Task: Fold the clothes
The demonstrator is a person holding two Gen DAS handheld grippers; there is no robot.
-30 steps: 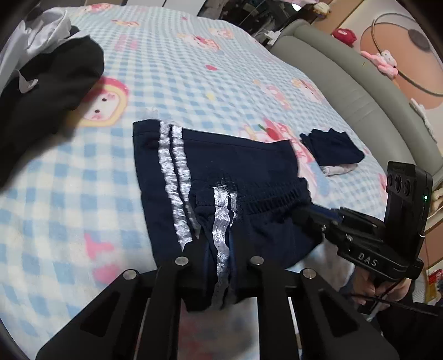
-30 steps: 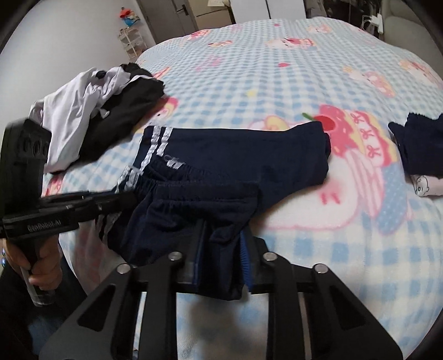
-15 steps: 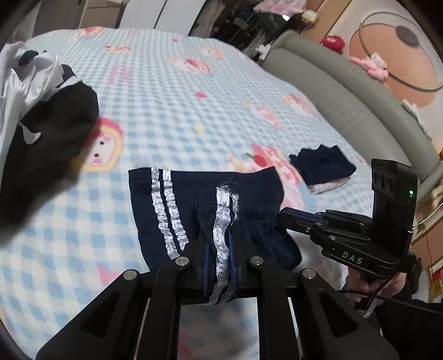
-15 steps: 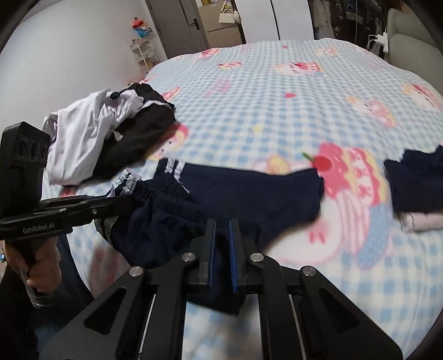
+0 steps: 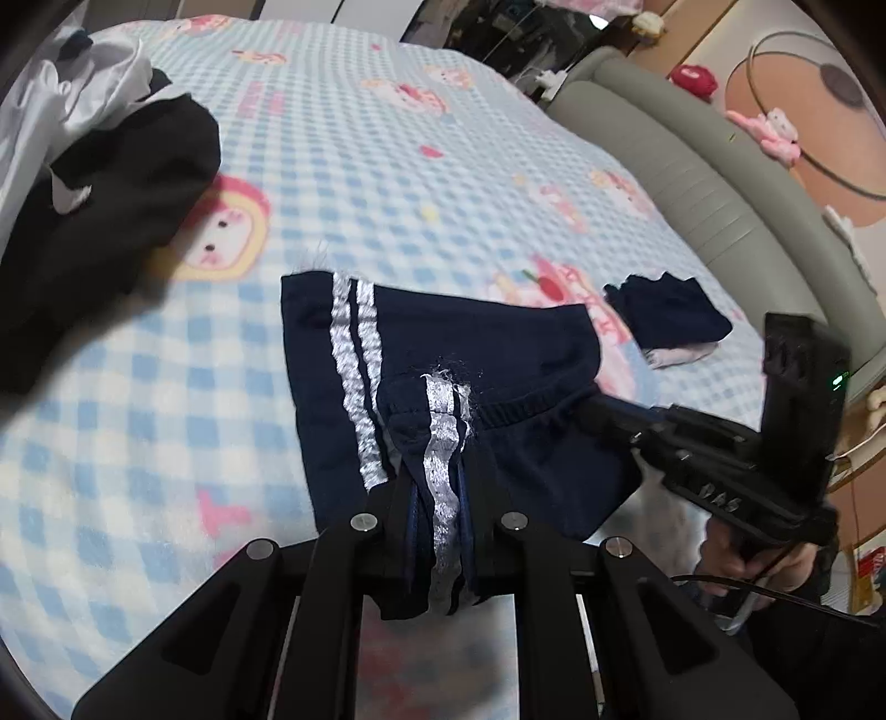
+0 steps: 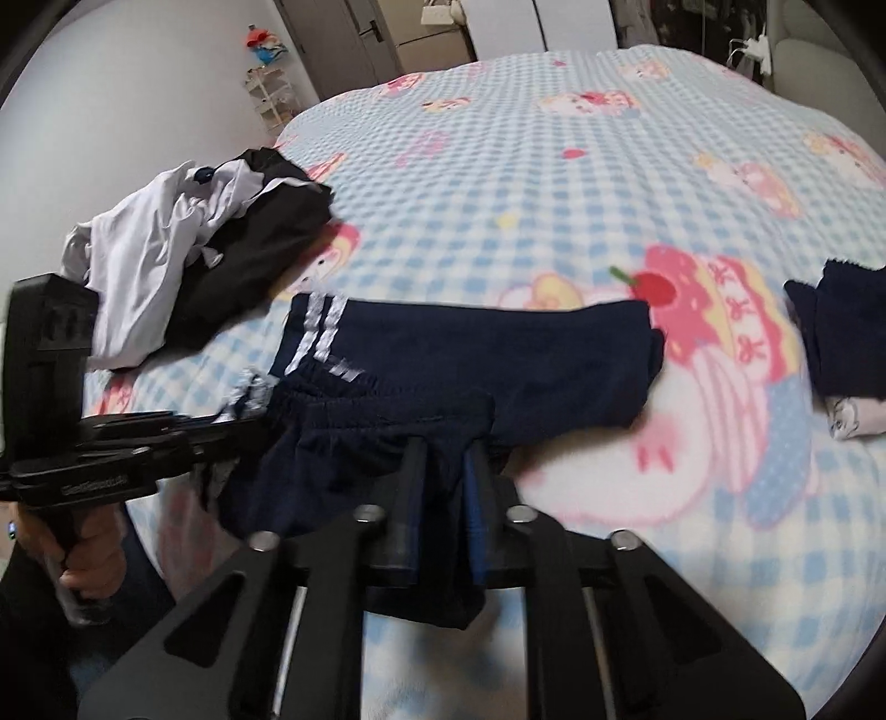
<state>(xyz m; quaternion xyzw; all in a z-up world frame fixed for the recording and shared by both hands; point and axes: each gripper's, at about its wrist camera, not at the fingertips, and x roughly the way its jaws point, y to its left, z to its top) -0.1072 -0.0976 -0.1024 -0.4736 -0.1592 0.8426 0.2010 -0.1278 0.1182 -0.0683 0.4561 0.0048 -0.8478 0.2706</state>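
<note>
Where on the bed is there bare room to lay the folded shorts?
Bare blanket lies beyond the navy shorts, between the black-and-white clothes pile on the left and the small folded navy item on the right. The near edge is crowded: left gripper and right gripper both clamp the waistband.

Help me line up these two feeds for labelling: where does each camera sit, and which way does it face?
Left wrist: sits on the left gripper, looking along its fingers across the bed toward the headboard; the right gripper and the hand holding it show at right.
Right wrist: sits on the right gripper, facing across the bed toward the doors; the left gripper and its hand show at left.
Shared: the navy shorts, clamped by both grippers, the clothes pile, and the folded item.
</note>
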